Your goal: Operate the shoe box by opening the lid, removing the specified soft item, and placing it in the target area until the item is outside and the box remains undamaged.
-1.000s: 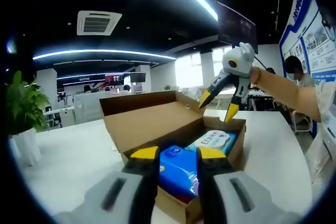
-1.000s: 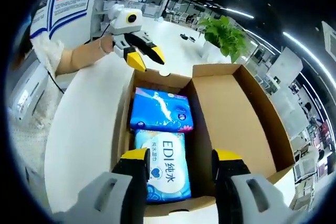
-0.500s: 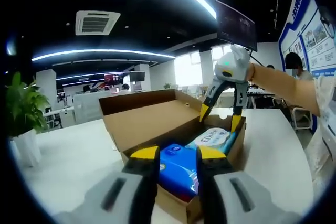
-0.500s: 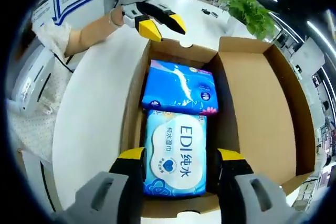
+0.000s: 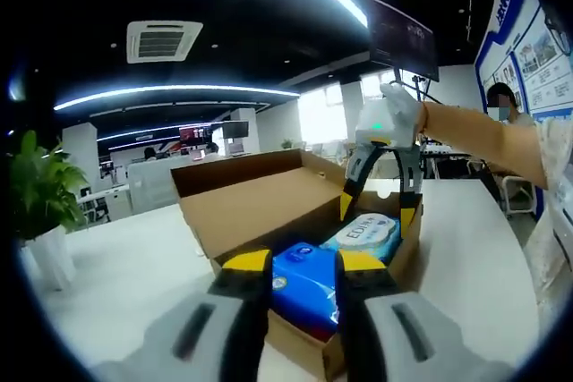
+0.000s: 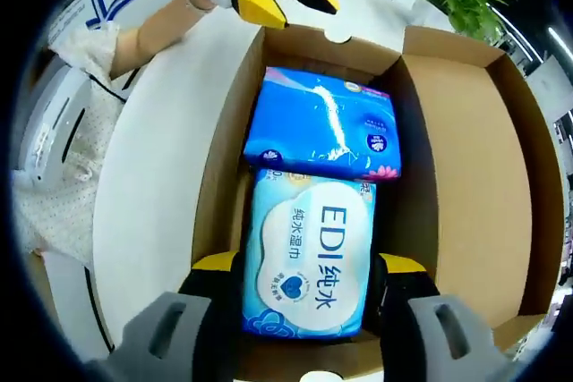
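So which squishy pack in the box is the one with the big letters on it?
Find the open cardboard shoe box on the white table, its lid folded back. Two soft packs lie inside, end to end. Yours is the light blue wipes pack between the right gripper's yellow-tipped jaws: it says EDI on a white patch, while the dark blue pack beyond it doesn't.

Right gripper jaws spread wide; left gripper jaws slightly parted.

Open-plan office: white table, potted plant, ceiling light strips, bright windows.
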Tool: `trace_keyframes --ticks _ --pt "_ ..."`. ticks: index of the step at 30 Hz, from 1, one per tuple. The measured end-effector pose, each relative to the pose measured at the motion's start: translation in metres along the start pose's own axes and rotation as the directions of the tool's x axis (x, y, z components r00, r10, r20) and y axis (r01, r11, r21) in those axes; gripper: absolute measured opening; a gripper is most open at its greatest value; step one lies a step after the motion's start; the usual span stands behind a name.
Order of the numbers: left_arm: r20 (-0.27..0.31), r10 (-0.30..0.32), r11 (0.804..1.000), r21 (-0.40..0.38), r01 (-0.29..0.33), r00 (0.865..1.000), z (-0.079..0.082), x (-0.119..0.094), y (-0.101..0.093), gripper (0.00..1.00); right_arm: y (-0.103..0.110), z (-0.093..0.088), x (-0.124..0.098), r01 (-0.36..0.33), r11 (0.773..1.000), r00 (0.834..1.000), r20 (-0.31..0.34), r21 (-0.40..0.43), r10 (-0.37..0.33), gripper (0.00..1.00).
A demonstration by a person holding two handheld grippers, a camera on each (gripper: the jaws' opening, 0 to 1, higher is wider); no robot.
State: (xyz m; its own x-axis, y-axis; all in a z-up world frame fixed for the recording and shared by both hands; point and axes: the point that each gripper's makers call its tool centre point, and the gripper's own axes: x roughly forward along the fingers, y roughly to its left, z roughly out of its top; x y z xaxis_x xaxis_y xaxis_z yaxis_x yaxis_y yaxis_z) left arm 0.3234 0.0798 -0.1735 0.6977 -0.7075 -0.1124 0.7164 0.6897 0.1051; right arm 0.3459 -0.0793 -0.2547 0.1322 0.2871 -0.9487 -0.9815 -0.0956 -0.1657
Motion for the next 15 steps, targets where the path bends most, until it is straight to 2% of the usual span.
trace_keyframes --ticks 7,15 --pt "-0.001 0.013 1.000 0.008 -0.013 1.000 0.000 0.000 0.002 0.28 -0.001 -0.007 0.013 -0.043 0.999 0.997 -0.066 0.023 0.044 0.66" --pt "-0.013 0.006 1.000 0.013 -0.005 1.000 -0.002 0.004 0.001 0.28 0.002 -0.012 0.031 -0.090 0.996 0.990 -0.104 0.020 0.091 0.72"
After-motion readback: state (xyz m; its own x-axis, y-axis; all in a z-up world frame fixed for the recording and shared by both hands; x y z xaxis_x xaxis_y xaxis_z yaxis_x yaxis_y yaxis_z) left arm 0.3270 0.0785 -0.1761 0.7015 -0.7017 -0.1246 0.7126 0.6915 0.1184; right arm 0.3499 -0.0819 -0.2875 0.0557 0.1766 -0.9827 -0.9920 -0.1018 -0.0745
